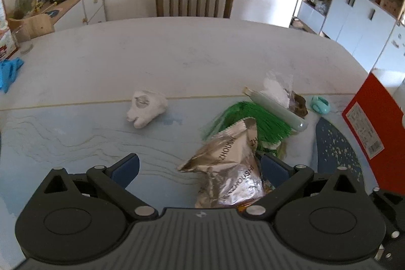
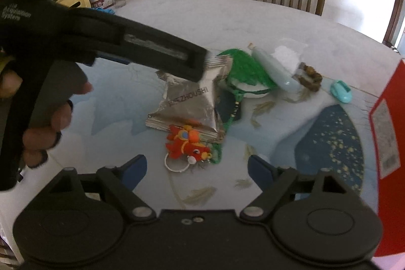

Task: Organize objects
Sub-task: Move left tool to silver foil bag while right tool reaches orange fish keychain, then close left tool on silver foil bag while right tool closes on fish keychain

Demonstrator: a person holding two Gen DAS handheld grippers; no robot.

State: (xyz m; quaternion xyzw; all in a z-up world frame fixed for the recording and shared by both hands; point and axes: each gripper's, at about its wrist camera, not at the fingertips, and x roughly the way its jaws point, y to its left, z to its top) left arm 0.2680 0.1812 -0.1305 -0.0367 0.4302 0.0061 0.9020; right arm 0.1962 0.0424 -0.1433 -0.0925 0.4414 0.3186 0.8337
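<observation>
Beside the green tassel (image 2: 243, 65), toward the cameras, lies the silver foil pouch (image 2: 188, 105): light, crinkly, slippery, probably best pinched at its crimped end seam. Left gripper (image 1: 200, 168) stands wide open, the pouch's body between its fingers (image 1: 125, 168) (from the right wrist view it reaches over the crimped end nearest the tassel; contact cannot be told). Right gripper (image 2: 197, 170) hovers wide open and empty, short of the red fish keychain (image 2: 186, 147) below the pouch.
</observation>
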